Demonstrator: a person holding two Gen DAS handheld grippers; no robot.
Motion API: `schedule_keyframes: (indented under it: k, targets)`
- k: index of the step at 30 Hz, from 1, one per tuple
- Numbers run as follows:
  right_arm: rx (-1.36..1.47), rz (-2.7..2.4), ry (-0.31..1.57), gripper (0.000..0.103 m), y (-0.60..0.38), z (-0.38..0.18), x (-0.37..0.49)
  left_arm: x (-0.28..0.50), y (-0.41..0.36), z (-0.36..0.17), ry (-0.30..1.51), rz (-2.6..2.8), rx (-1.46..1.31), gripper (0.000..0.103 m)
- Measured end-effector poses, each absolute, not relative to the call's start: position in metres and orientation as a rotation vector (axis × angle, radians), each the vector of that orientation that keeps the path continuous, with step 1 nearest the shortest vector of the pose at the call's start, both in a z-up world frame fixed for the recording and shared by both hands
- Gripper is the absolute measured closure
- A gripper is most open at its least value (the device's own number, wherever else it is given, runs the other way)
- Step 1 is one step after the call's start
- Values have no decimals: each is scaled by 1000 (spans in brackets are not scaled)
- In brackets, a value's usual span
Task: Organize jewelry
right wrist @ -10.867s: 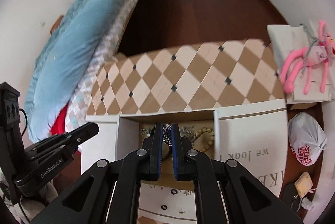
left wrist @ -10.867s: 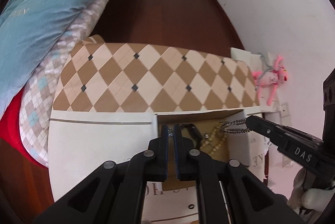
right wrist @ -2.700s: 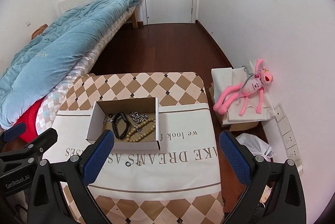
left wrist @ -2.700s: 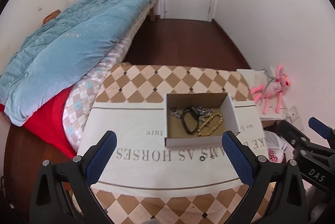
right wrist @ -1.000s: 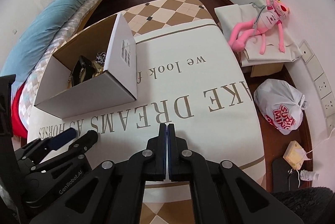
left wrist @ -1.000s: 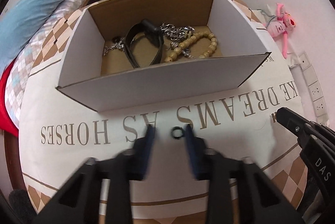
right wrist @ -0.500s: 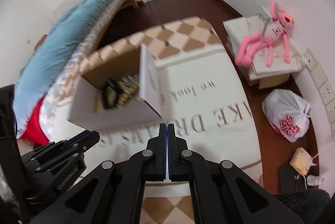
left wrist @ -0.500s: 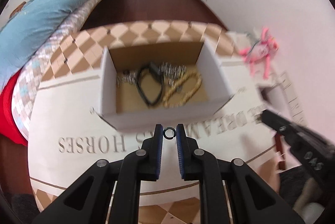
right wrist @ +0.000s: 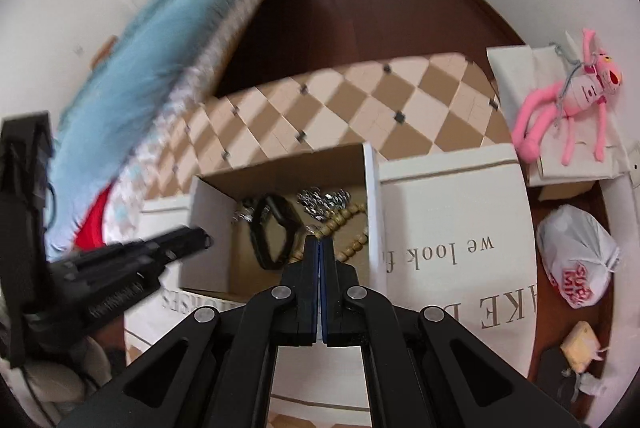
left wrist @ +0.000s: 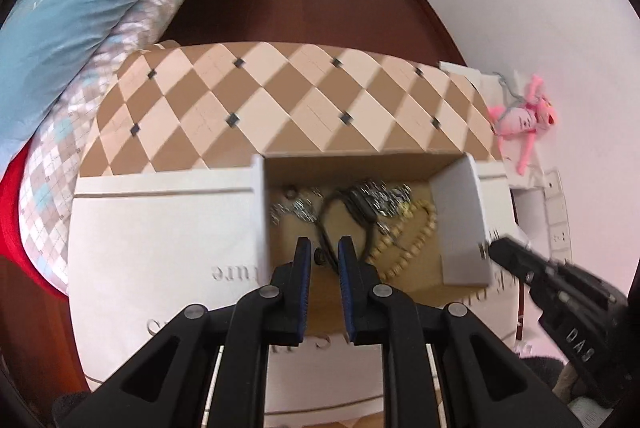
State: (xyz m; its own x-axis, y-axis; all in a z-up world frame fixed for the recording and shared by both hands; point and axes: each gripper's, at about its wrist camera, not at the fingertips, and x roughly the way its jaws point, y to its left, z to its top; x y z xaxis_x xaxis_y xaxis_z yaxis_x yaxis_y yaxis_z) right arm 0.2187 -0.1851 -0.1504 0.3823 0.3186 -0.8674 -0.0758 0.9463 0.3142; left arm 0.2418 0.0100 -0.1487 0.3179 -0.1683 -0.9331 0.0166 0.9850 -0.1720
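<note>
A white cardboard box (left wrist: 460,228) stands on the lettered cloth, also in the right wrist view (right wrist: 208,228). Inside lie a black loop strap (right wrist: 272,240), a wooden bead bracelet (left wrist: 412,240) and silver chains (left wrist: 376,198). My left gripper (left wrist: 323,250) hangs over the box's near left part with a small black ring (left wrist: 320,257) between its pads; its jaws are opening slightly. The right wrist view shows that ring (right wrist: 207,241) at the left gripper's tip. My right gripper (right wrist: 320,246) is shut above the box's near side, with nothing visible between its pads.
The white cloth (left wrist: 160,240) covers a checkered table (left wrist: 280,100). A bed with a blue quilt (left wrist: 72,0) lies left. To the right are a pink plush toy (right wrist: 568,96), a white plastic bag (right wrist: 576,264) on the floor and wall sockets (left wrist: 558,228).
The left gripper closed on the ring on the cloth, then lifted it and carried it over the box. The shut right gripper rose and moved over the box too.
</note>
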Motion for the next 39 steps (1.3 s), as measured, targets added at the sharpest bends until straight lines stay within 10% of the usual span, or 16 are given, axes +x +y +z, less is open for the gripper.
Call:
schedule_keyframes:
  k: [2, 4, 10, 13, 21, 39]
  targets:
    - [224, 257, 1196, 102, -182, -155, 226, 245, 14, -145, 1238, -94, -132, 77]
    - [214, 247, 1231, 92, -180, -159, 232, 248, 21, -138, 1221, -77, -133, 40]
    - [209, 232, 1228, 63, -183, -152, 231, 243, 34, -127, 1184, -30, -130, 31]
    - [178, 205, 1223, 55, -183, -147, 228, 237, 37, -128, 1187, -9, -118, 8]
    - [50, 90, 1218, 4, -186, -149, 214, 206, 35, -143, 1162, 87, -31, 0]
    - [28, 46, 1135, 0, -186, -108, 168, 147, 20, -89, 1063, 120, -7, 0]
